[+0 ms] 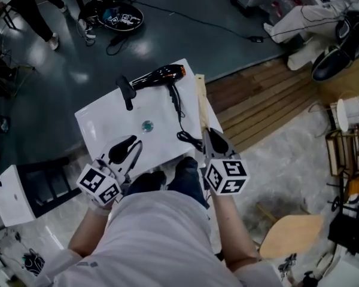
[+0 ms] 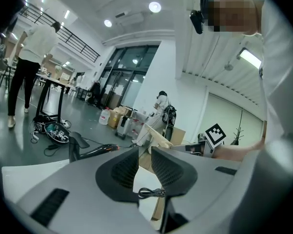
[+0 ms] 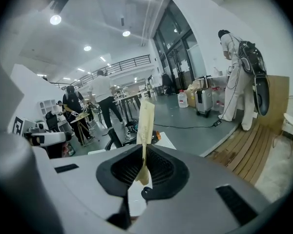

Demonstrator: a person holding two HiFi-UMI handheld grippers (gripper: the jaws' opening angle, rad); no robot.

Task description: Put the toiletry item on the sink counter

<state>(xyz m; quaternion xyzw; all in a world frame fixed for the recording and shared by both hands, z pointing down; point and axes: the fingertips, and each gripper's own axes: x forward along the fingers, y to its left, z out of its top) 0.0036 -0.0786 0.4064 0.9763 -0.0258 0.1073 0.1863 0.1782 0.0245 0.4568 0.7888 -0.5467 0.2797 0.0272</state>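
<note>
A long, flat, cream-coloured toiletry item (image 1: pixel 200 100) sticks forward out of my right gripper (image 1: pixel 214 141), which is shut on its near end. It lies along the right edge of the white sink counter (image 1: pixel 105 124). In the right gripper view the item (image 3: pixel 145 126) stands upright between the black pads, with that gripper (image 3: pixel 142 167) pinching its base. My left gripper (image 1: pixel 127 149) hovers over the sink's near left part. Its jaws (image 2: pixel 145 167) stand a little apart with nothing between them.
A black hair dryer (image 1: pixel 161 75) lies at the sink's far side, its coiled cord (image 1: pixel 188 137) running toward my right gripper. A black faucet (image 1: pixel 127 91) and the drain (image 1: pixel 147 125) are on the sink. Wooden planks (image 1: pixel 257 100) lie on the floor to the right, and a wooden stool (image 1: pixel 290 235) stands near right.
</note>
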